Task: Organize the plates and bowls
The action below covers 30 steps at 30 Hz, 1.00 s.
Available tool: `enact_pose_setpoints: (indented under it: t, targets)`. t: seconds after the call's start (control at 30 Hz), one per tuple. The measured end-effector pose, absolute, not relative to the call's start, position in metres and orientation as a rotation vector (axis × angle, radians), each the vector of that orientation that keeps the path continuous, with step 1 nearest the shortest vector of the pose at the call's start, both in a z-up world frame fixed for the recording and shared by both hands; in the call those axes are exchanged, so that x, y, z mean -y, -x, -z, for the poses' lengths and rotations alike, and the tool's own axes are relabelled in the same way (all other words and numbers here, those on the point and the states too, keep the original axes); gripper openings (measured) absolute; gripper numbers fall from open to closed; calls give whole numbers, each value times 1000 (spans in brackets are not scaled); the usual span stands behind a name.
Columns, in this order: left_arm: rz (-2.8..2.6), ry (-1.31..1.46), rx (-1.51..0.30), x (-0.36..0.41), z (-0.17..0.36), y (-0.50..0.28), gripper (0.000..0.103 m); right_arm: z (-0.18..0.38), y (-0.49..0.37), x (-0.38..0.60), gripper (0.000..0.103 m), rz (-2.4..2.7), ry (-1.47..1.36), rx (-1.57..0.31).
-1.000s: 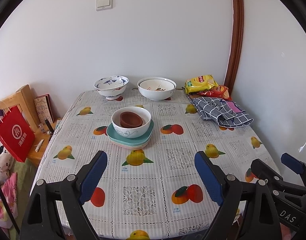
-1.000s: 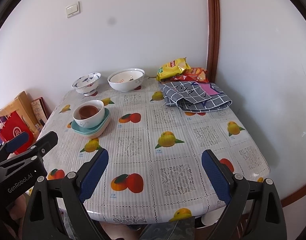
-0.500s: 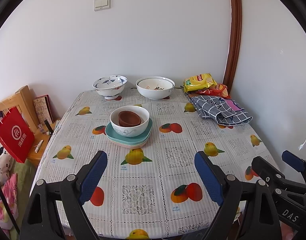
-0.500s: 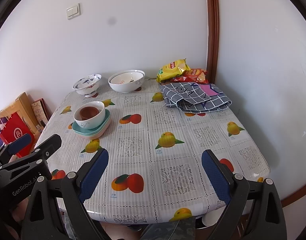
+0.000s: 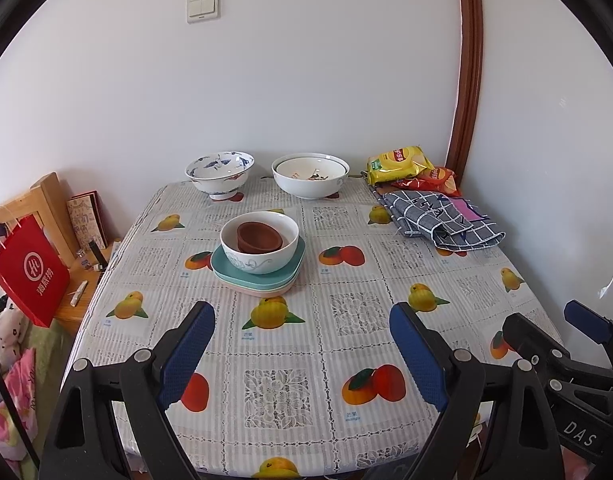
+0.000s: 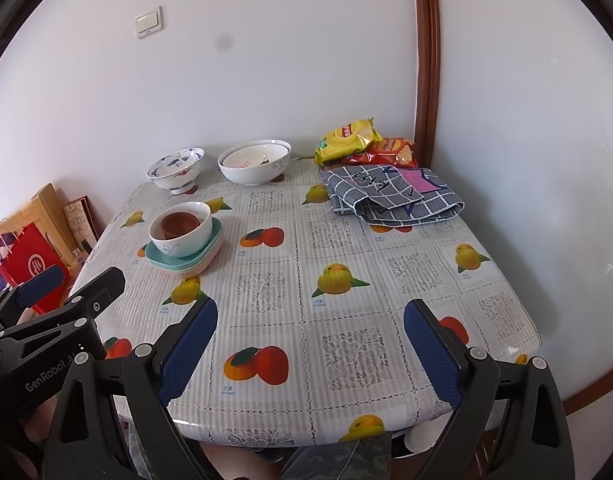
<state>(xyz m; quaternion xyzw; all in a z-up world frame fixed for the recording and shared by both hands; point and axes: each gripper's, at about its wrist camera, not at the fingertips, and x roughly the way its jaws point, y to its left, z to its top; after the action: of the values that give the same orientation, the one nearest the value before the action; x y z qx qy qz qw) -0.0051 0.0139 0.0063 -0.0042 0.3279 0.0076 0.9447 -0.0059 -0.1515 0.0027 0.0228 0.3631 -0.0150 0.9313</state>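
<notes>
A small brown bowl (image 5: pixel 259 236) sits inside a white bowl (image 5: pixel 262 258), which stands on stacked teal and pink plates (image 5: pixel 282 280) at mid table; the stack also shows in the right wrist view (image 6: pixel 182 236). A blue-patterned bowl (image 5: pixel 219 172) and a wide white bowl (image 5: pixel 310 178) stand at the table's back edge. My left gripper (image 5: pixel 302 344) is open and empty above the near part of the table. My right gripper (image 6: pixel 310 340) is open and empty, also over the near edge, to the right of the left one.
A folded grey checked cloth (image 5: pixel 442 216) and snack bags (image 5: pixel 402 164) lie at the back right. A red paper bag (image 5: pixel 26 268) and a wooden chair (image 5: pixel 46 208) stand left of the table. The fruit-print tablecloth (image 5: pixel 346 312) covers the table; walls close the back and right.
Both grippers have drawn back and risen a little from the table, so the bowls look slightly farther. Nothing on the table has moved.
</notes>
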Motion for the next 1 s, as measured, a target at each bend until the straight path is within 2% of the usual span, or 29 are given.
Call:
enact_pose_setpoints:
  t: [1.0]
  targets:
    - [-14, 7, -668, -14, -7, 6, 89, -4, 9, 150, 93, 25, -45, -737]
